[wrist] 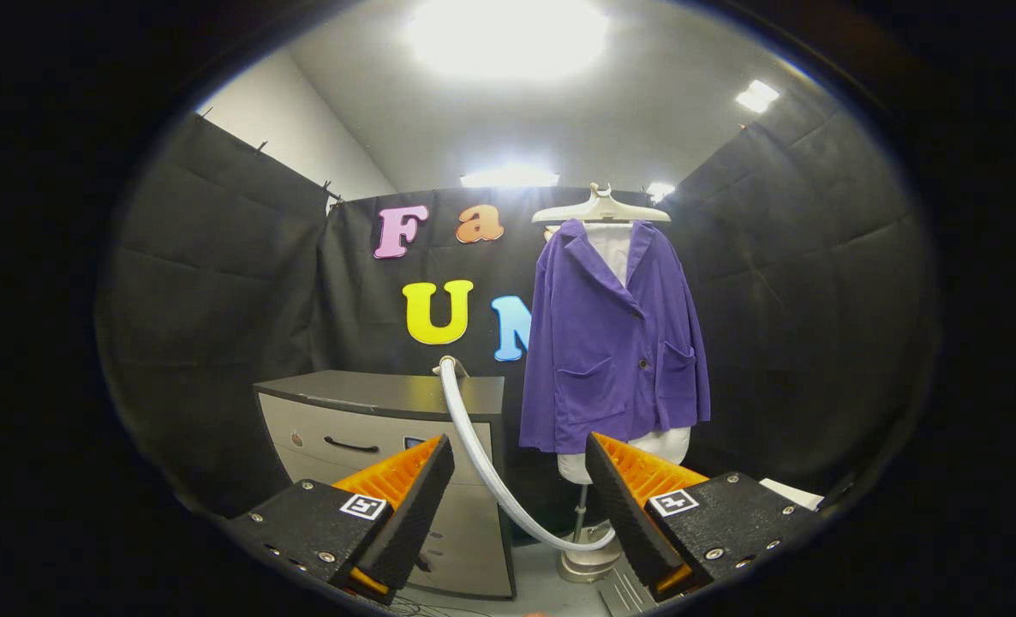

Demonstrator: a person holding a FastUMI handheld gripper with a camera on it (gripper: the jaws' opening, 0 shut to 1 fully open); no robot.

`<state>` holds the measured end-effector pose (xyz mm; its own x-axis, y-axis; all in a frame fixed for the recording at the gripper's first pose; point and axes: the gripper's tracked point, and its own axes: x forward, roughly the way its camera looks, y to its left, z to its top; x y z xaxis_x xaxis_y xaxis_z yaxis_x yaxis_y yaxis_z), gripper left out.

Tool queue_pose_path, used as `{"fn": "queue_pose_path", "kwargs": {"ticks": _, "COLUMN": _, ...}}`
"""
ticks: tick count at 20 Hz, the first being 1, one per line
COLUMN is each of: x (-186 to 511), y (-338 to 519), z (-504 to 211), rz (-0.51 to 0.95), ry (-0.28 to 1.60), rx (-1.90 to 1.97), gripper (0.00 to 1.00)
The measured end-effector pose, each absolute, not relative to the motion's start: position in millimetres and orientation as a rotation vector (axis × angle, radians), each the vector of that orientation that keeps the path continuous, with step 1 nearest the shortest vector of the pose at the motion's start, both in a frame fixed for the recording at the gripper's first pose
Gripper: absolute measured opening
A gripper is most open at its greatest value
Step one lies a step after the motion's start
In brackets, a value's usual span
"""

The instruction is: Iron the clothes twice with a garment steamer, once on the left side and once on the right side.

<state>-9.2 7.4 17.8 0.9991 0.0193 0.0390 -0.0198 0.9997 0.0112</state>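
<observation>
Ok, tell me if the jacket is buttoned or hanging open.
Buttoned. The jacket hangs on its hanger, front panels meeting at a button below the lapels. The gripper is open, holding nothing, with the hose between its fingers.

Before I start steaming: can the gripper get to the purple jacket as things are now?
Probably yes. The gripper is open and holds nothing; only the white hose curves between its jaws, and the purple jacket hangs unobstructed beyond.

- My one camera rides the claw (518, 480), looking forward along its spread fingers.
- It faces the hanging jacket (612, 343), well back from it.
</observation>
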Motion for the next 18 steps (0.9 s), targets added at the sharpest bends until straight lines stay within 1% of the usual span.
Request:
{"fn": "queue_pose_path", "kwargs": {"ticks": 3, "x": -9, "y": 11, "z": 25, "rz": 0.029, "ry": -0.04, "rx": 0.026, "gripper": 0.95}}
{"fn": "queue_pose_path", "kwargs": {"ticks": 7, "x": -5, "y": 17, "z": 51, "rz": 0.045, "ry": -0.062, "rx": 0.045, "gripper": 0.95}}
{"fn": "queue_pose_path", "kwargs": {"ticks": 10, "x": 1, "y": 29, "z": 72, "rz": 0.096, "ry": -0.047, "rx": 0.068, "gripper": 0.95}}
{"fn": "queue_pose_path", "kwargs": {"ticks": 18, "x": 63, "y": 48, "z": 162, "rz": 0.224, "ry": -0.045, "rx": 0.103, "gripper": 0.95}}
